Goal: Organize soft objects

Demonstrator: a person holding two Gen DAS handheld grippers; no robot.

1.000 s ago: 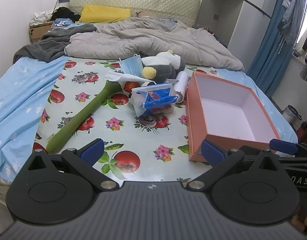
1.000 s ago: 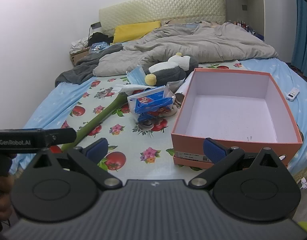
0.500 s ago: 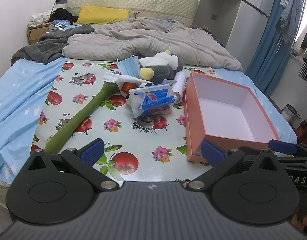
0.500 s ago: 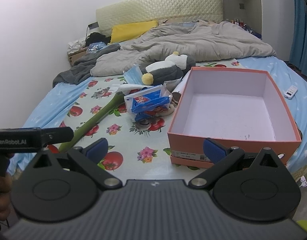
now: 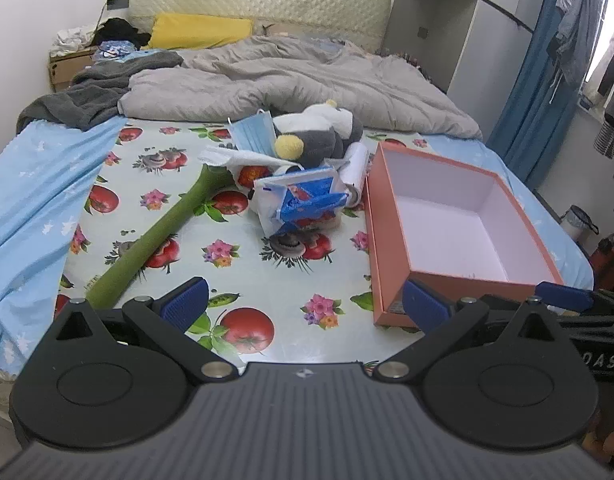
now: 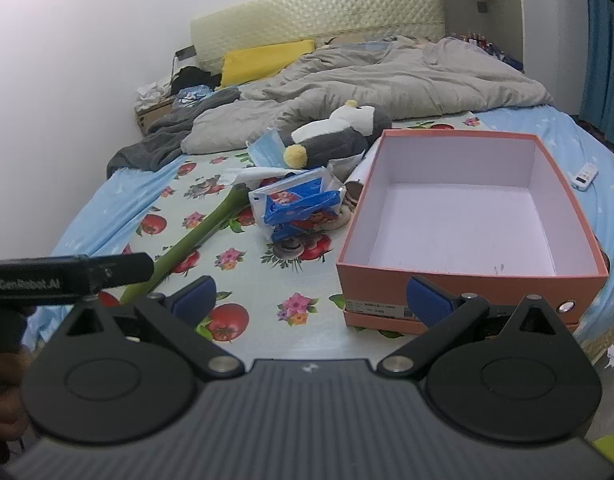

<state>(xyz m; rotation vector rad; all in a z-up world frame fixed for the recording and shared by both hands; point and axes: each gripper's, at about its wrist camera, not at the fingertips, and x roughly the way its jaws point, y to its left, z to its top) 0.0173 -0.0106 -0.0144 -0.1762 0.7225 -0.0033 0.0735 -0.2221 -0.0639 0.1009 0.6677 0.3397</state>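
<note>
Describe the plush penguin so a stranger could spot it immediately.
Start at the open orange cardboard box on the tomato-print cloth. Behind its far left corner lies the grey-and-white plush penguin, the only furry item, with a round yellow pompom.

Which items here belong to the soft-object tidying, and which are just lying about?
Job: plush penguin, face mask, tissue pack, green plush stem, orange box, both open grippers.
Bystanders: grey duvet, yellow pillow, remote.
</note>
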